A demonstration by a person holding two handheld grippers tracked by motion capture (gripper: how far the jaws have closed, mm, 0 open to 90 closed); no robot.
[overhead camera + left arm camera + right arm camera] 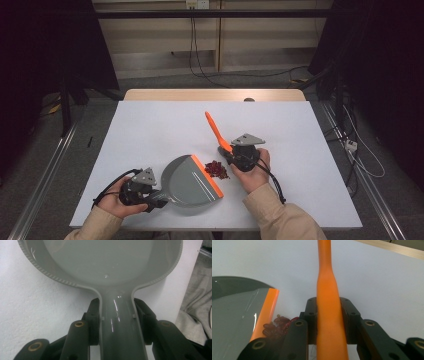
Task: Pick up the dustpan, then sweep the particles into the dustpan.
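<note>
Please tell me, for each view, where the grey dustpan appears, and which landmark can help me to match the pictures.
High view: grey dustpan at lower centre, left of the red bits.
Left gripper view: pan across the top, handle between the jaws.
Right gripper view: at the left edge.
Shared landmark: its orange lip, also seen in the right gripper view.

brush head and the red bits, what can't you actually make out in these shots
- Brush: the bristle end is hidden; in the high view the right gripper and hand cover it, in the right gripper view the bottom edge cuts it off.
- Red pile: too small in the high view to identify; partly behind the jaws in the right gripper view.
- Dustpan: its orange lip is beyond the left gripper view's top edge.
</note>
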